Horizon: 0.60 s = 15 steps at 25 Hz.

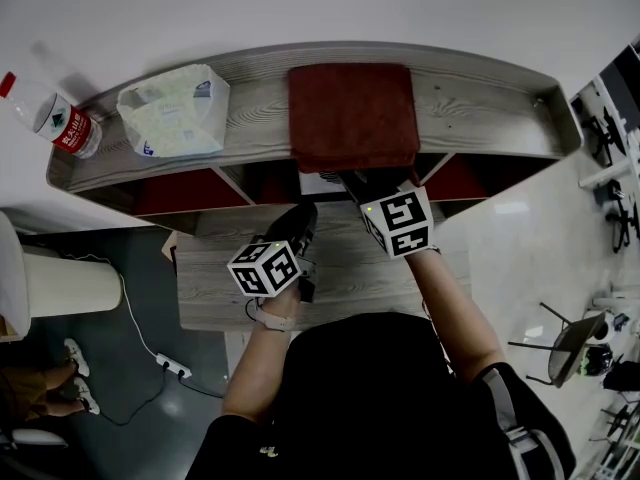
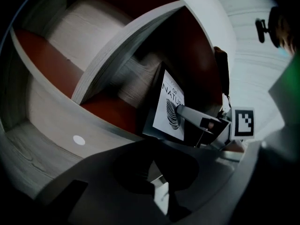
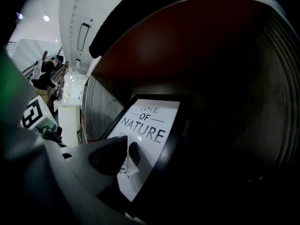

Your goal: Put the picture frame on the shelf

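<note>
The picture frame is black with a white "Love of Nature" print. It stands upright in the middle compartment of the grey wooden shelf, just under the top board. My right gripper reaches into that compartment. One of its fingers lies in front of the print; the other is lost in the dark, and the jaws stand wide without pressing on the frame. In the left gripper view, that finger meets the frame's face. My left gripper hovers left of the frame, empty, its pads together.
A red cloth drapes over the shelf top above the frame. A tissue pack and a water bottle sit at the top's left end. A low wooden table lies under my arms. A white cylinder and a power strip are on the floor to the left.
</note>
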Tool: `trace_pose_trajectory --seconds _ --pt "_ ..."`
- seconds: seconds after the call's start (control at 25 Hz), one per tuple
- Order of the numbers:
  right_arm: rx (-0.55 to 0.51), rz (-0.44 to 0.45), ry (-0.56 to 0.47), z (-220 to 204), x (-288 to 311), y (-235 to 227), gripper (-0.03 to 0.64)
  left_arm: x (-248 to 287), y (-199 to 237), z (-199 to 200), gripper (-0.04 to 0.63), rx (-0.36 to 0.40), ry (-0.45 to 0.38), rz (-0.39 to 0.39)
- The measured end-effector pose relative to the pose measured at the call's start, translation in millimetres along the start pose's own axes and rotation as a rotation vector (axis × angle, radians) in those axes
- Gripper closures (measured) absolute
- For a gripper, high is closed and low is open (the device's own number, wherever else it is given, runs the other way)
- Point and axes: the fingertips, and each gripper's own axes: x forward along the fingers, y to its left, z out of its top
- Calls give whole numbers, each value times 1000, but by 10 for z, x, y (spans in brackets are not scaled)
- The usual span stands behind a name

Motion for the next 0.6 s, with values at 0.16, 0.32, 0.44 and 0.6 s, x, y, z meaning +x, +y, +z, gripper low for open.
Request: trace_pose_trajectory --seconds 0.16,0.32,0.44,0.6 --pt "3 4 6 17 20 -25 284 3 -5 6 586 -126 -10 -20" --pt "32 3 42 -103 43 -58 284 9 -18 21 586 -215 -20 -30" --pt "22 4 16 0 -20 -10 284 6 -16 28 586 -222 -26 -25" --pt "49 -24 -17 18 -140 25 282 7 -12 29 586 -221 -25 -22"
